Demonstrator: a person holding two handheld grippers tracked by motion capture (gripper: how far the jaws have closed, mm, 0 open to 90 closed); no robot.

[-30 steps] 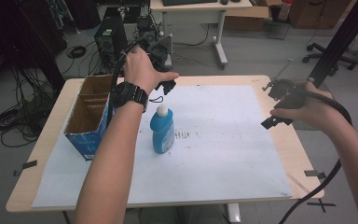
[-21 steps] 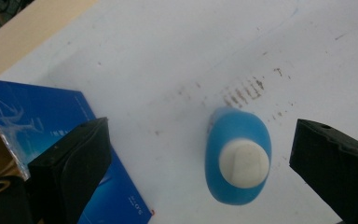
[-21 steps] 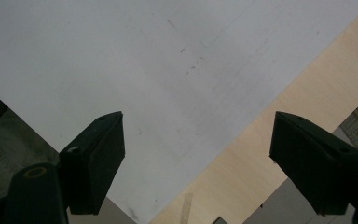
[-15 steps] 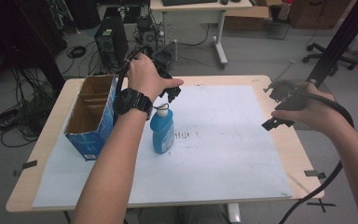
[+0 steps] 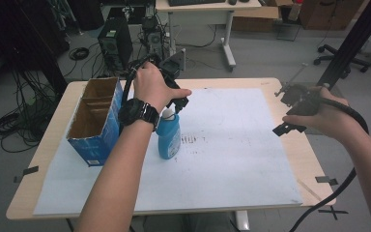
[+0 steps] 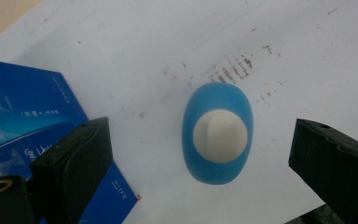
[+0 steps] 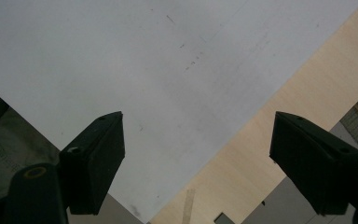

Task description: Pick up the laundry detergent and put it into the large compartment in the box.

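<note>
You are hovering the left gripper (image 6: 200,154), fingers spread wide, directly above the blue bottle (image 6: 218,133), so lowering until its cap sits between them comes next.

Your left gripper (image 5: 178,102) hangs right above the white cap of the upright blue plastic bottle (image 5: 169,137), just beside the open blue cardboard box (image 5: 95,126). Your right gripper (image 5: 290,112) hovers well apart, over the right edge of the paper-covered wooden counter (image 5: 251,150).
</note>
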